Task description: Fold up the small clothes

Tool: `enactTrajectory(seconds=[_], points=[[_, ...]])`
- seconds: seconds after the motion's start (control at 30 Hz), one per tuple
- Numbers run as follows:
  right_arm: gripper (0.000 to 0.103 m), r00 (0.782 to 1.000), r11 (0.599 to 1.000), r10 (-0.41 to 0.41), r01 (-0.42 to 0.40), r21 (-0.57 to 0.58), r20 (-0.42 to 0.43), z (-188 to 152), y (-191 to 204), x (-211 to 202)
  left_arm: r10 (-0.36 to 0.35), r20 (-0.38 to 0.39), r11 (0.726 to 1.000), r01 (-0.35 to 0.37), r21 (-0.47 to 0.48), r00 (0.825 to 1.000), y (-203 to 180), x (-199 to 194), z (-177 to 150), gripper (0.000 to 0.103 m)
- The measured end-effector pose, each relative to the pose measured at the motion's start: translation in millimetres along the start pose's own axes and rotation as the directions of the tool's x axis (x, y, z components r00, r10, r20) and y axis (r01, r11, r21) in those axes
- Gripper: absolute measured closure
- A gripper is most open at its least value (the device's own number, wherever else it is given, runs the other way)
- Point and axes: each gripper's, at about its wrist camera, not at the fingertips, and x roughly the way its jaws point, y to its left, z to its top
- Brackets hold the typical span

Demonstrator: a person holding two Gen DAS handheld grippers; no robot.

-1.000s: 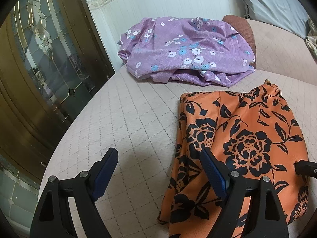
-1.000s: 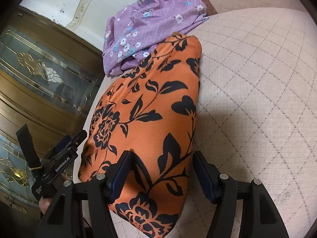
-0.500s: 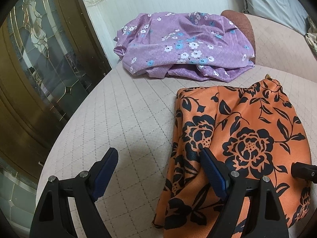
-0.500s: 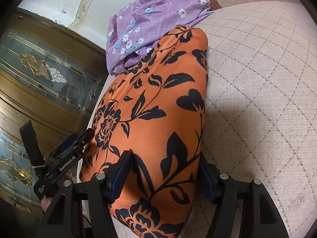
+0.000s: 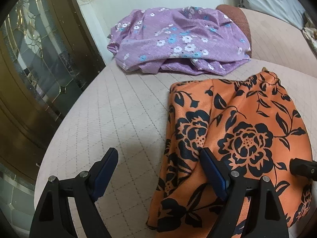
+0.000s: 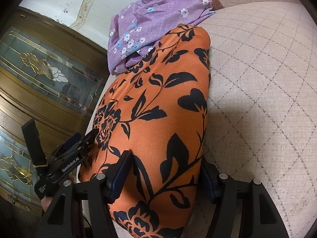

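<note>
An orange garment with black flowers [image 5: 245, 130] lies folded on the quilted beige cushion [image 5: 122, 107]. My left gripper [image 5: 158, 170] is open; its right finger rests over the garment's left edge and its left finger is over bare cushion. In the right wrist view the orange garment [image 6: 164, 107] fills the middle, and my right gripper [image 6: 166, 174] is open with its fingers on either side of the garment's near end. The left gripper [image 6: 79, 146] shows there at the garment's left side. A purple flowered garment [image 5: 178, 39] lies crumpled at the back.
A dark wood and leaded-glass door [image 5: 29, 69] stands to the left, close to the cushion's rounded edge. A brown bolster [image 5: 237, 17] and a grey pillow [image 5: 273, 0] sit at the back. Bare cushion [image 6: 267, 79] lies to the right of the orange garment.
Both grippers have moved forward along the orange garment. The right gripper's fingers now straddle its near end more closely. The garment lies where it was.
</note>
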Motion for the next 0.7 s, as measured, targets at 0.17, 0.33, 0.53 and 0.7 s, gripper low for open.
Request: enactTrajectory(seconds=[0.17, 0.33, 0.53, 0.7], points=[[0.036, 1.0, 1.0, 0.007, -0.007, 0.007, 0.0, 0.0, -2.5, -0.2, -0.032, -0.018, 0.999, 0.032, 0.013, 0.999, -3.2, 3.7, 0.2, 0.018], [0.036, 1.0, 1.0, 0.009, -0.009, 0.006, 0.001, -0.2, -2.6, -0.3, -0.054, -0.028, 0.999, 0.054, 0.005, 0.998, -1.7, 6.4, 1.0, 0.018], [0.036, 1.0, 1.0, 0.009, -0.009, 0.002, 0.002, -0.3, -2.6, -0.4, -0.054, -0.027, 0.998, 0.054, 0.011, 0.998, -2.6, 7.6, 0.7, 0.018], [0.036, 1.0, 1.0, 0.008, -0.008, -0.003, 0.006, -0.1, -2.1, 0.2, -0.054, -0.023, 0.999, 0.054, 0.001, 0.998, -1.8, 3.7, 2.0, 0.018]])
